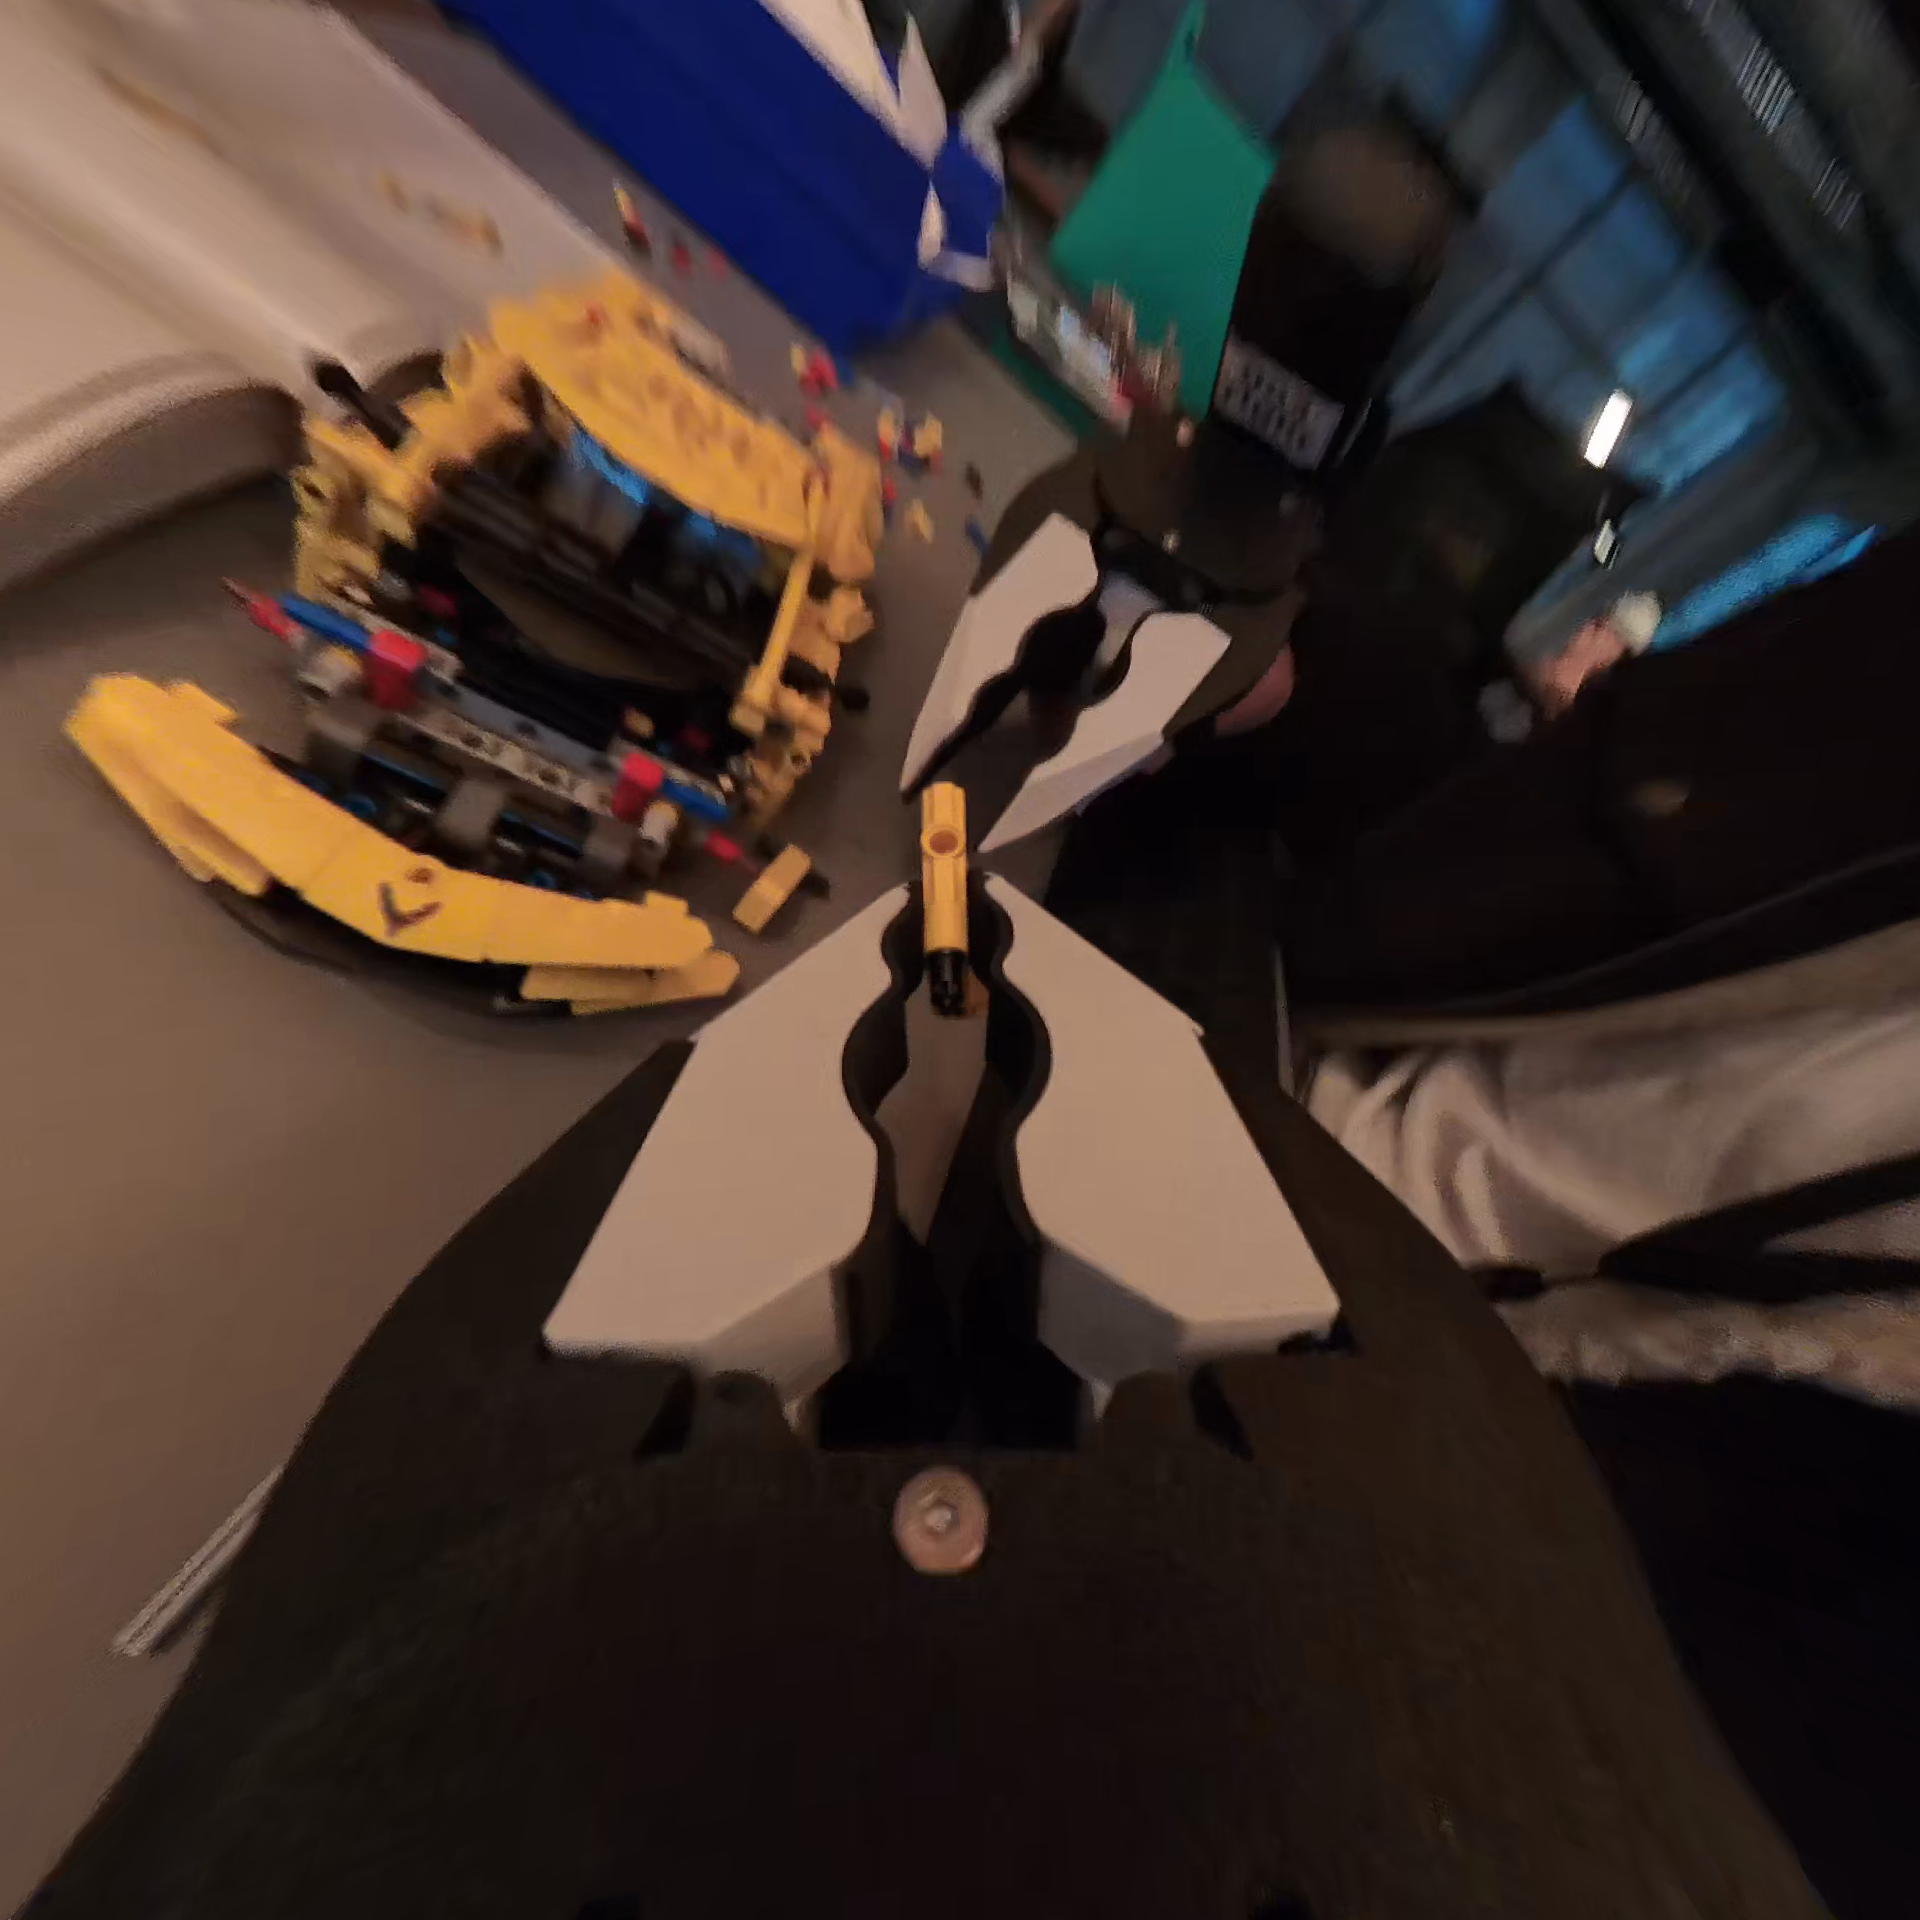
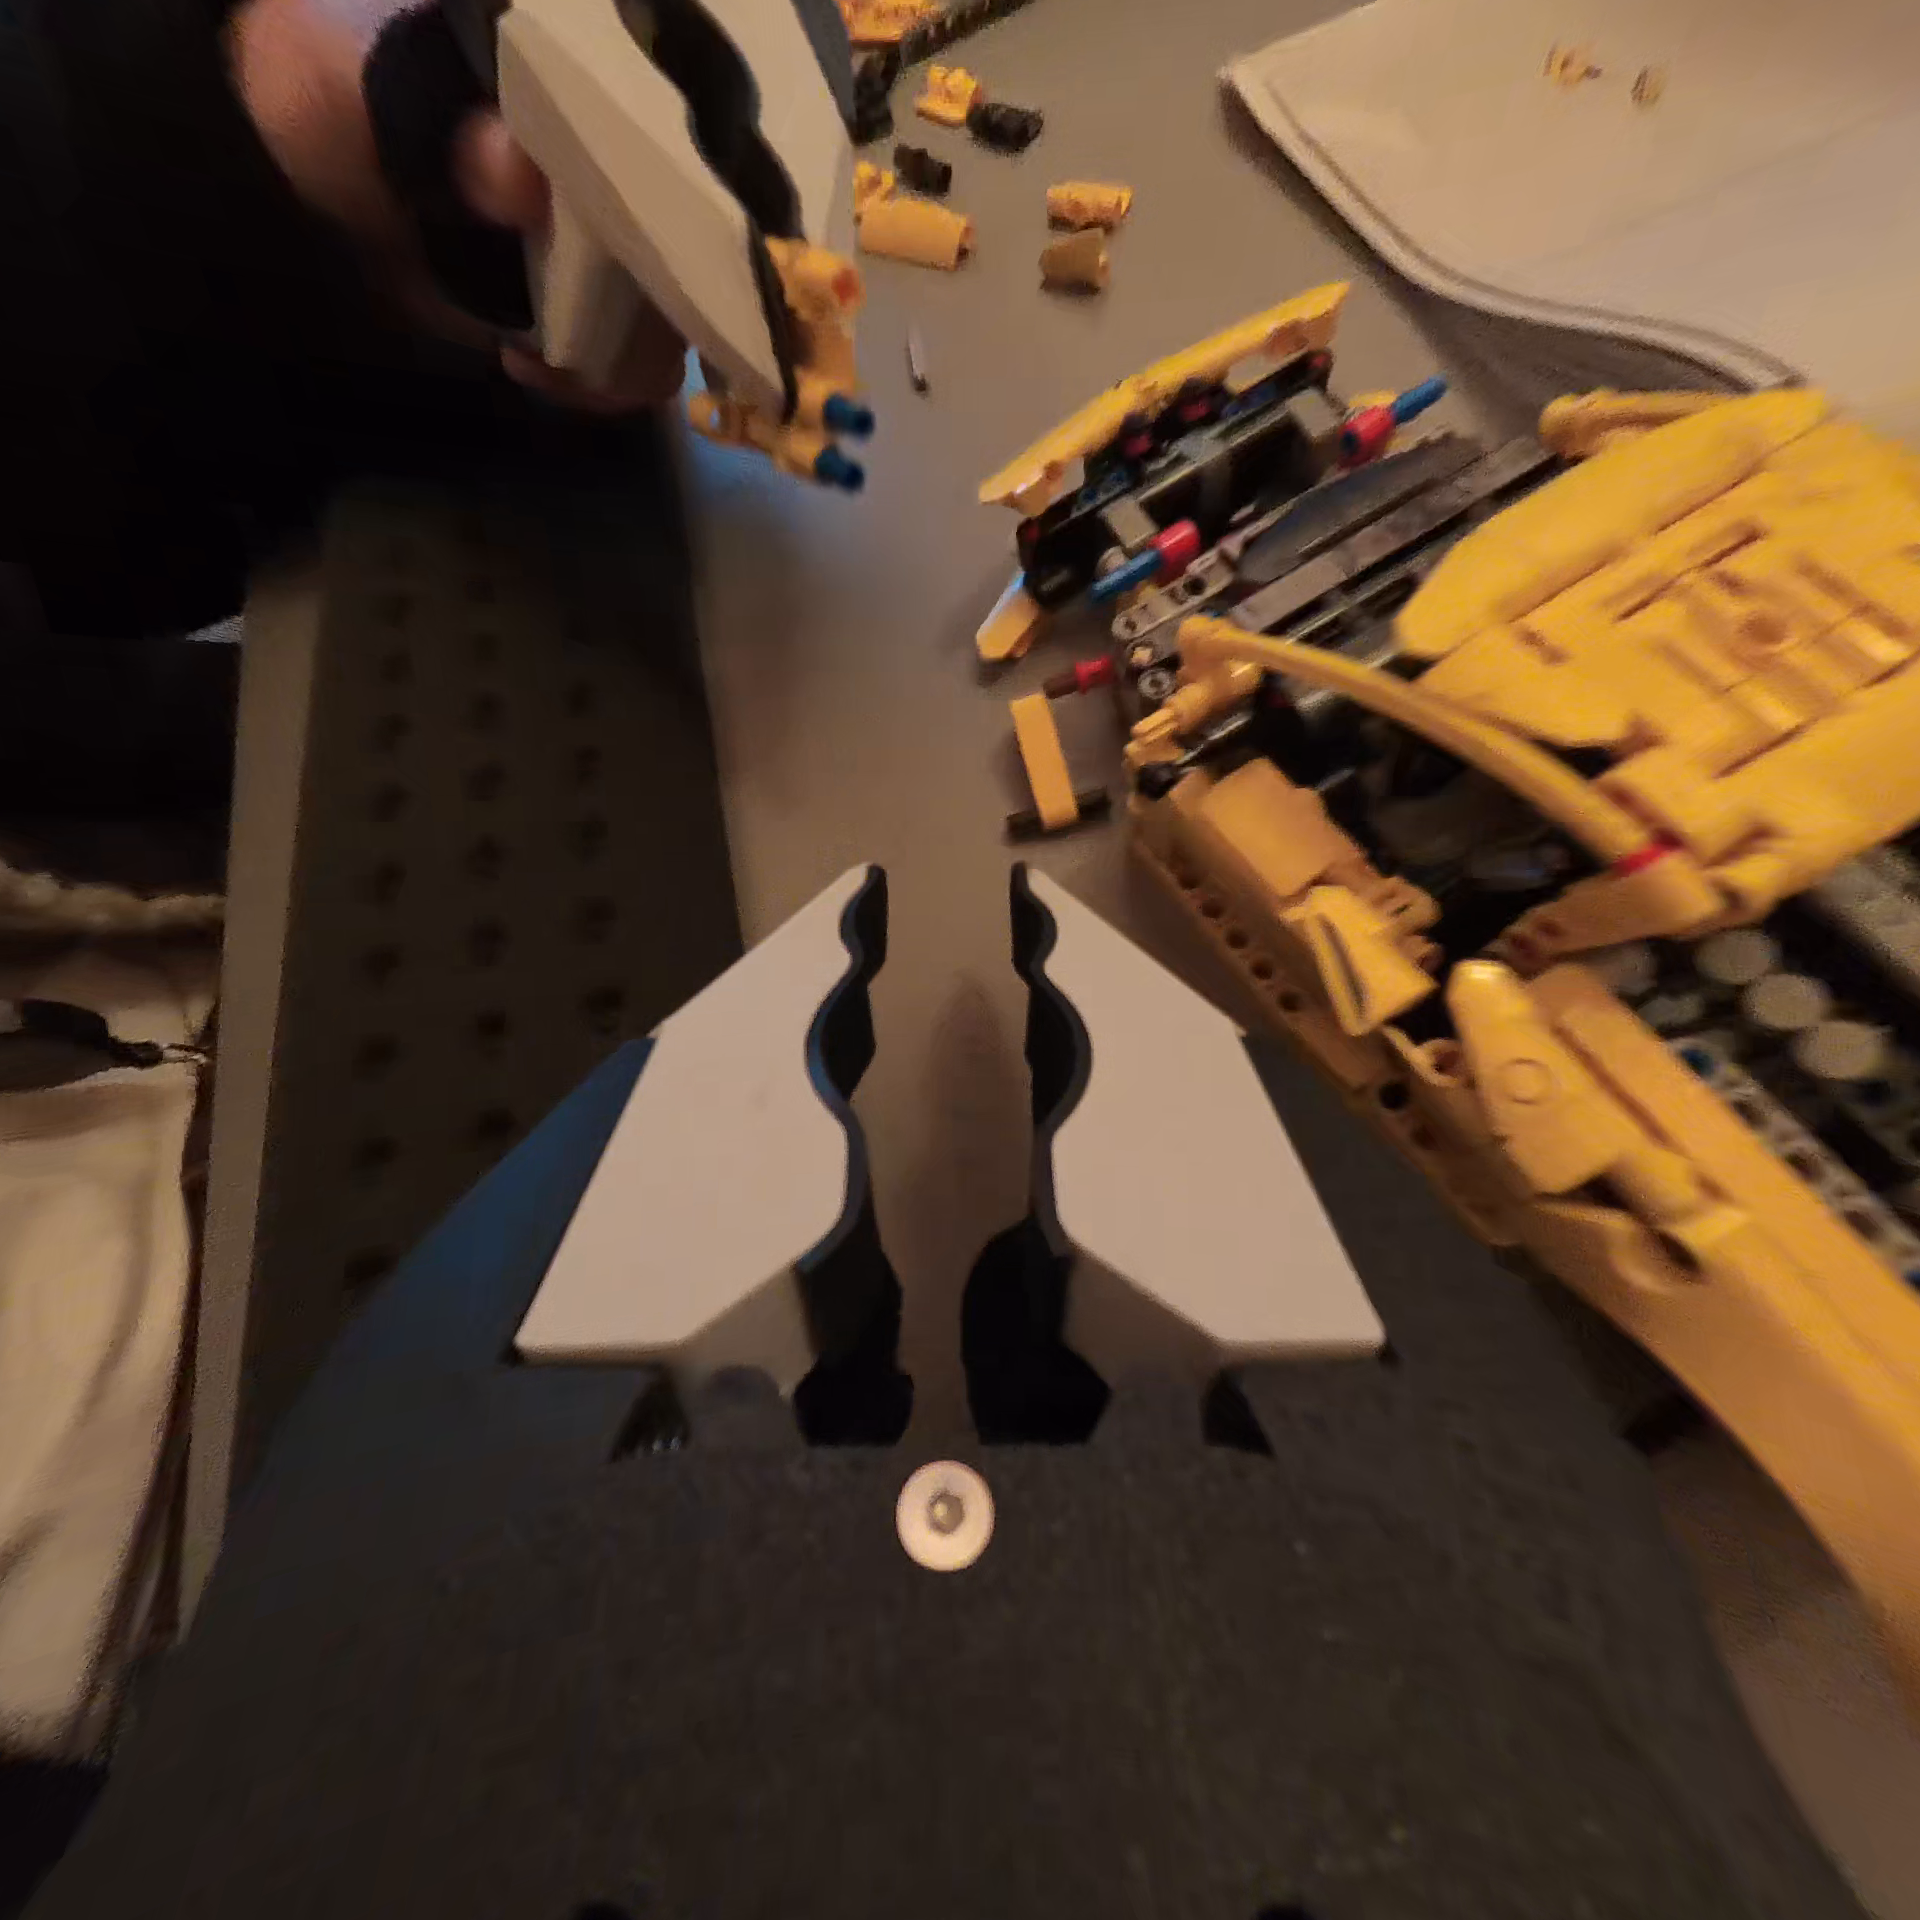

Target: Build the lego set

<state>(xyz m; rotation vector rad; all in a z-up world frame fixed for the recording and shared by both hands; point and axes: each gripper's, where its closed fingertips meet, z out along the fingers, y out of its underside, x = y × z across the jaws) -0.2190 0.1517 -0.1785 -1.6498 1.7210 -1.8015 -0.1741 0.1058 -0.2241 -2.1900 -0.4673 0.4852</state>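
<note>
Left gripper (image 1: 943, 914) clenched on a small yellow lego sub-assembly (image 1: 943, 883); right gripper (image 2: 948, 883) released, holding nothing.

Only the right wrist view shows that the held piece carries two blue pins (image 2: 844, 442), sticking out beside the left tool's pale fingers; the left wrist view shows just a narrow yellow bar with a black end pinched at the tips. The big, half-built yellow lego car (image 1: 561, 623) with black, grey, red and blue inner parts rests on the grey table (image 1: 156, 1195), a curved yellow bumper panel (image 1: 395, 883) at its front. Loose yellow and black bricks (image 2: 914, 229) lie scattered beyond, near a pale folded cloth (image 2: 1558, 177). Both views are motion-blurred.
</note>
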